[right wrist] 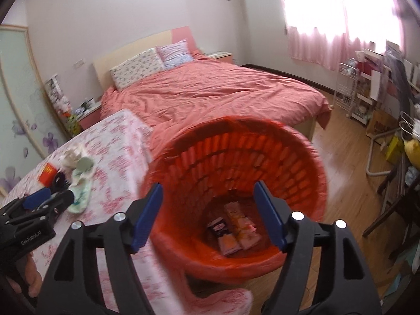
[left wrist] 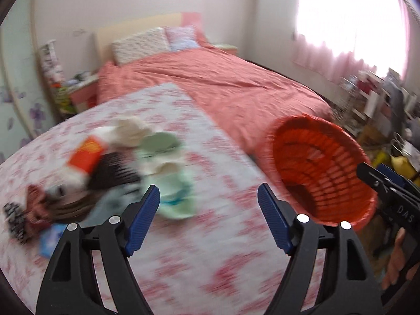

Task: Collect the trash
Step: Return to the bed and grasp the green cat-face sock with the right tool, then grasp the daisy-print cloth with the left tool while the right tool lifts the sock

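An orange slatted bin stands beside the table; in the left wrist view it is at the right. Several wrappers lie on its bottom. A blurred trash pile lies on the floral tablecloth: a red carton, crumpled paper, green and white wrappers, a dark item. The pile also shows in the right wrist view. My left gripper is open and empty, just right of the pile. My right gripper is open and empty over the bin's mouth.
A bed with a pink cover lies behind the table. A nightstand stands at the bed's left. White racks and clutter line the right wall under the window. Wooden floor shows right of the bin.
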`<state>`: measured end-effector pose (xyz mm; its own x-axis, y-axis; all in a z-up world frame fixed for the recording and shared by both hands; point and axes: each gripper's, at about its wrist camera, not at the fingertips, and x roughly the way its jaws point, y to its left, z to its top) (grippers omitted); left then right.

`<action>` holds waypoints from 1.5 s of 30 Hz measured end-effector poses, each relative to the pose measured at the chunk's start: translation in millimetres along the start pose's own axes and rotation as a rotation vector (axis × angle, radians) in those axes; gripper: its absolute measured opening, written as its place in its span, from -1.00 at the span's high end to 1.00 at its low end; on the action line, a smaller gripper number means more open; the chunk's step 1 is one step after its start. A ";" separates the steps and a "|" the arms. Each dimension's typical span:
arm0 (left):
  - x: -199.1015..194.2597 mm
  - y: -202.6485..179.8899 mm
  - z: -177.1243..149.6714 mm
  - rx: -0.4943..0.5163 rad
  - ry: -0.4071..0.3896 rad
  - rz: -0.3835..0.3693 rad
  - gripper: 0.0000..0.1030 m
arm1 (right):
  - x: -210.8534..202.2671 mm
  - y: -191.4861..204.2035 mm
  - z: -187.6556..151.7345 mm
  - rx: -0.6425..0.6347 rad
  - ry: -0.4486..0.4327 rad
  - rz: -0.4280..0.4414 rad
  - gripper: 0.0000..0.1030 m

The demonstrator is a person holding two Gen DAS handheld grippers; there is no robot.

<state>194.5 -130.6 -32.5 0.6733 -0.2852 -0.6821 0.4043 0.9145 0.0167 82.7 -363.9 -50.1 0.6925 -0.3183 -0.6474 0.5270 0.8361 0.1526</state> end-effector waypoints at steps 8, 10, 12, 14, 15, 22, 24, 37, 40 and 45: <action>-32.1 92.5 -30.4 -0.094 0.014 0.175 -0.68 | 6.5 85.3 -19.1 -0.141 0.052 0.089 -0.38; -39.6 122.7 -38.3 -0.146 0.012 0.226 -0.71 | 10.5 107.6 -22.7 -0.169 0.064 0.112 -0.38; -45.2 153.4 -44.4 -0.207 0.012 0.269 -0.72 | 16.5 127.5 -25.1 -0.191 0.075 0.132 -0.38; -47.1 172.8 -49.4 -0.241 0.012 0.308 -0.72 | 25.1 148.4 -25.8 -0.203 0.094 0.151 -0.38; -47.2 187.0 -51.4 -0.258 0.011 0.342 -0.72 | 28.4 155.0 -25.8 -0.205 0.100 0.161 -0.37; -35.5 234.7 -60.7 -0.333 0.023 0.370 -0.72 | 77.3 199.9 -14.4 -0.204 0.161 0.163 -0.17; -30.0 243.2 -60.3 -0.354 0.031 0.354 -0.72 | 93.8 204.5 -11.7 -0.192 0.195 0.154 -0.11; -12.8 269.5 -70.6 -0.440 0.071 0.273 -0.23 | 111.4 221.5 -14.9 -0.245 0.197 0.087 0.82; -6.6 275.2 -73.1 -0.469 0.097 0.237 0.11 | 109.1 220.2 -16.1 -0.244 0.191 0.093 0.88; -7.2 284.4 -80.1 -0.501 0.105 0.228 0.47 | 99.1 213.4 -16.3 -0.226 0.190 0.122 0.89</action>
<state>255.0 154.5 -81.4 0.6340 -0.0574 -0.7712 -0.1054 0.9815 -0.1598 255.7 -209.7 -93.9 0.6283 -0.1379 -0.7656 0.3078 0.9479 0.0818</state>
